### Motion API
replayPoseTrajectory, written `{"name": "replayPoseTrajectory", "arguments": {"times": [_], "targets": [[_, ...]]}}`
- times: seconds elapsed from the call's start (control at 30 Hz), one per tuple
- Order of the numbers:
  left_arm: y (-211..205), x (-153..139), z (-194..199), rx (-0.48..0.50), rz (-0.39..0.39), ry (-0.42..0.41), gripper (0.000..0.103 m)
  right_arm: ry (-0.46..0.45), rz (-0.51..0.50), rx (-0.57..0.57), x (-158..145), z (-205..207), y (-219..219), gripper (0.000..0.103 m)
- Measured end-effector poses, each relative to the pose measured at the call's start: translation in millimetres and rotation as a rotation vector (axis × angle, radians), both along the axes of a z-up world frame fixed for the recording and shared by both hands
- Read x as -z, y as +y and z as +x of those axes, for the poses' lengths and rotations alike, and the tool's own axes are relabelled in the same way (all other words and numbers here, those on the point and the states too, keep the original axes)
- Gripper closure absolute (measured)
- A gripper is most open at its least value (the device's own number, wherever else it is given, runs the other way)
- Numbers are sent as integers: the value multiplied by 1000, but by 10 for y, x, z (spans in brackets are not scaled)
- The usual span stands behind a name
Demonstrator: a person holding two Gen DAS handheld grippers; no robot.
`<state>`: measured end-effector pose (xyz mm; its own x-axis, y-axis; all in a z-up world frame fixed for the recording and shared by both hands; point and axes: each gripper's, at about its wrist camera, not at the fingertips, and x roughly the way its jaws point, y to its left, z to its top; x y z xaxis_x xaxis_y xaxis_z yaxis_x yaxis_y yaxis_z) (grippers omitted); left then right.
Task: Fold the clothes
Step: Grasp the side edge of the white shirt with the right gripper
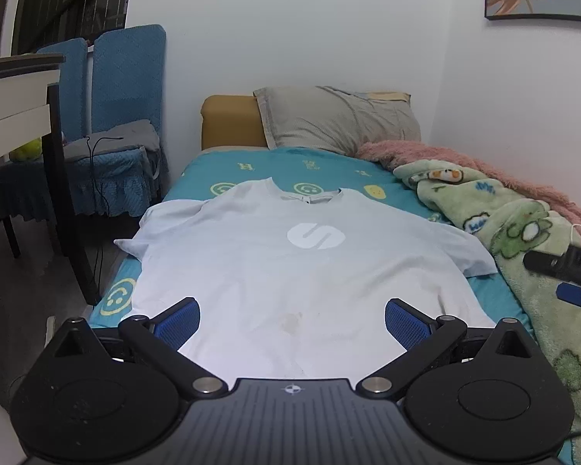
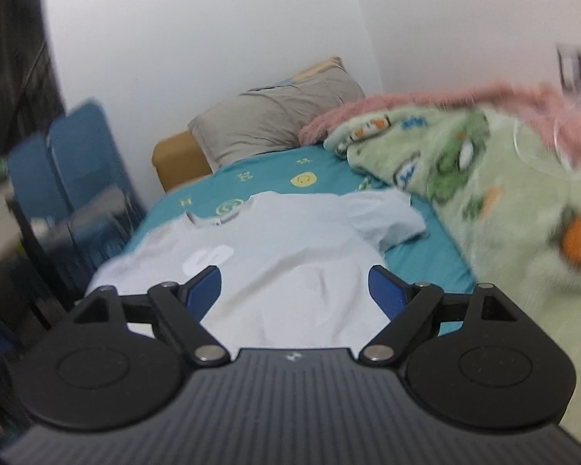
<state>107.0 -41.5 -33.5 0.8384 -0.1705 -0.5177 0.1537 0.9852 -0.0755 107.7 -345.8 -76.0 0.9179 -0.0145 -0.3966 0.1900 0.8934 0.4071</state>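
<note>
The shirt lies spread flat on the bed, ready for folding, ahead of both grippers; left gripper and right gripper hover above its hem, fingers wide, empty.

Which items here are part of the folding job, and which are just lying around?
Part of the job:
- white T-shirt, spread flat on the bed sheet
- left gripper, open
- right gripper, open

Lying about:
- grey pillow
- green blanket
- pink blanket
- blue chairs
</note>
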Motion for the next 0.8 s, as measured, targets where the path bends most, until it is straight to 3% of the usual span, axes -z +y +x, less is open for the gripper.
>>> {"name": "replayPoseTrajectory", "arguments": {"times": [0.23,0.4,0.6,0.8], "targets": [[25,182,120,-38,-44,65,0,13,558,55,530,535,-790,16],[99,286,290,-81,-92,102,0,16,750,139,1083,1006,-1211,16],[175,397,546,-130,-165,158,0,11,748,188,1512,1613,-1462,16],[162,441,721,-148,-206,181,0,14,613,224,1522,2052,-1323,18]]}}
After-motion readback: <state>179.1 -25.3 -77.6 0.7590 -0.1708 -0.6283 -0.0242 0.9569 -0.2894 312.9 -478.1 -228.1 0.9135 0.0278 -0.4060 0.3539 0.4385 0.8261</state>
